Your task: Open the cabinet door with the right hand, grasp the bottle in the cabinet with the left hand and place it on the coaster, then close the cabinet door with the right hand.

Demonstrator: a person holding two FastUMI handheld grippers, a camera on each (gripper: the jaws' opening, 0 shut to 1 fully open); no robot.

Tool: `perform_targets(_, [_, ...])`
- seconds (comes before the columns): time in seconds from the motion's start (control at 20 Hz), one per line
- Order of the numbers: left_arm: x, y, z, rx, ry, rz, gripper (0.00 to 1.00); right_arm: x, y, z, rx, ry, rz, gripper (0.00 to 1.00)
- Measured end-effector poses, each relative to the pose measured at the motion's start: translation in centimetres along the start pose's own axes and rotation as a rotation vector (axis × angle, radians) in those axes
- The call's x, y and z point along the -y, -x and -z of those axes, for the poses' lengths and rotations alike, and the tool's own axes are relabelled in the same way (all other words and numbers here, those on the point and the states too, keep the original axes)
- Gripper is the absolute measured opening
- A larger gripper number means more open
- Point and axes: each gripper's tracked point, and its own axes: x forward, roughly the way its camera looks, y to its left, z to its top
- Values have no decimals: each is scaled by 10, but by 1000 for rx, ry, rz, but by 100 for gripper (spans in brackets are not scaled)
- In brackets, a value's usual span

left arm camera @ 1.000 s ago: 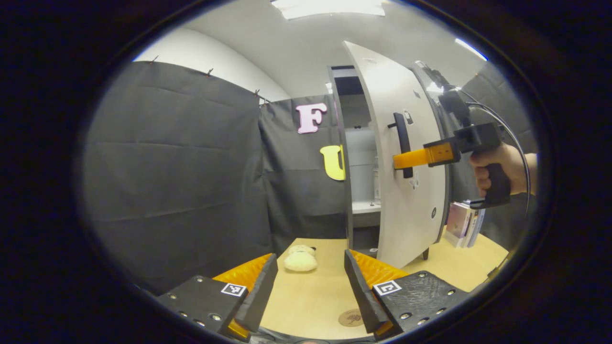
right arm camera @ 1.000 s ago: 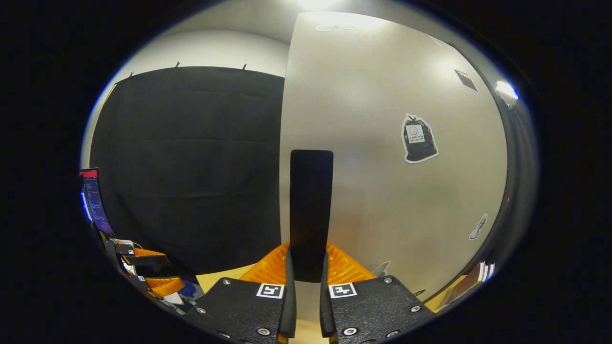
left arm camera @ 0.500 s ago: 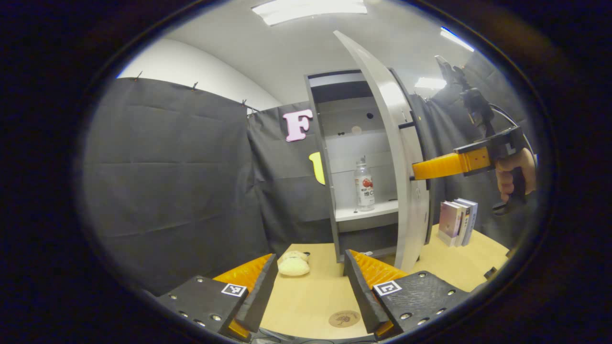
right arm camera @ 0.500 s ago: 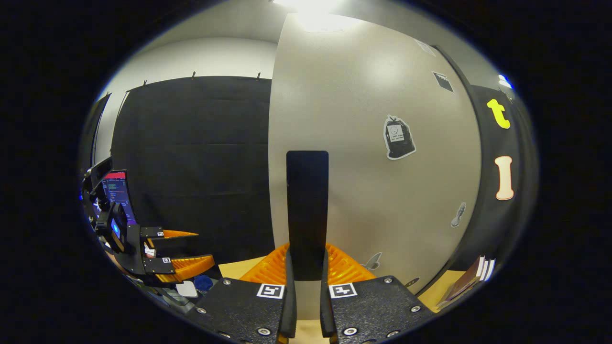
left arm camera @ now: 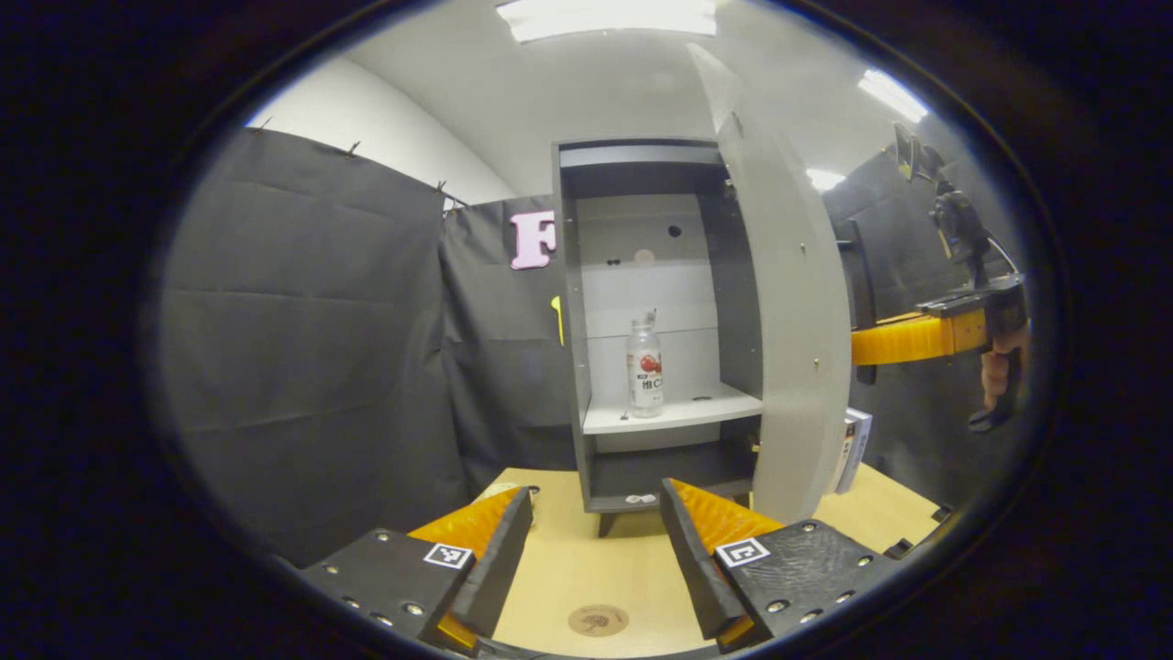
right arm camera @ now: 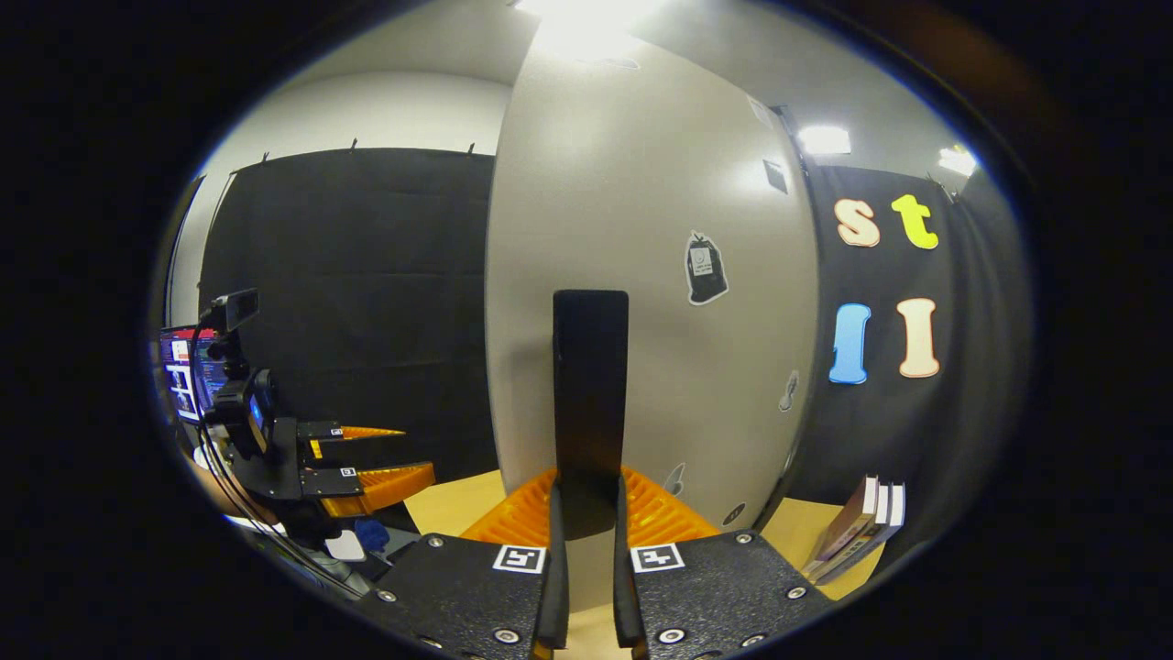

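The right gripper (right arm camera: 586, 513) has its fingers clamped on the black door handle (right arm camera: 590, 394), both pressing its sides, and the cabinet door (left arm camera: 793, 348) stands swung wide, edge-on in the left gripper view. There is the prize: the bottle (left arm camera: 644, 367) stands upright on the pale shelf (left arm camera: 674, 412) inside the cabinet (left arm camera: 632, 156), near the shelf's front edge and apart from the side walls. The left gripper (left arm camera: 596, 550) hangs low over the tabletop (left arm camera: 586, 573) with its fingers spread wide apart and nothing between them, well short of the cabinet. The coaster (left arm camera: 597, 620) lies on the tabletop near its front edge, right between those fingers in the view (handy for later). My read: the door is far enough open, so the right hand should simply hold it steady while the left lifts to shelf height and goes straight in. Best to take the bottle at its middle with a finger on each side, clear of the door's inner edge, and close gently so the tall, narrow thing does not tip backwards.
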Motion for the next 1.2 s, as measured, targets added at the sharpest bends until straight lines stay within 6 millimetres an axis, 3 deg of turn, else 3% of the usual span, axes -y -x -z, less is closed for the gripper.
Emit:
perform_targets(0.3, [27, 2, 2, -3, 14, 37, 87, 12, 13, 1, 9, -68, 63, 22])
perform_targets(0.4, [37, 2, 1, -8, 5, 47, 75, 17, 16, 2, 13, -77, 100, 22])
perform_targets(0.45, [41, 3, -1, -7, 0, 51, 81, 20, 17, 3, 15, -77, 125, 25])
perform_targets(0.6, [59, 4, -1, -5, -17, 66, 81, 26, 25, 6, 17, -52, 223, 26])
perform_targets(0.65, [64, 6, -3, -1, -23, 71, 87, 30, 30, 6, 16, -27, 264, 24])
perform_targets(0.85, [81, 12, -6, 7, -41, 80, 87, 46, 38, 5, 19, -10, 391, 26])
perform_targets(1.05, [87, 7, -7, 8, -64, 77, 87, 36, 33, 22, -15, -103, 381, 25])
perform_targets(1.2, [80, -7, -5, 1, -67, 61, 81, 39, 50, 22, -4, -82, 431, 28])
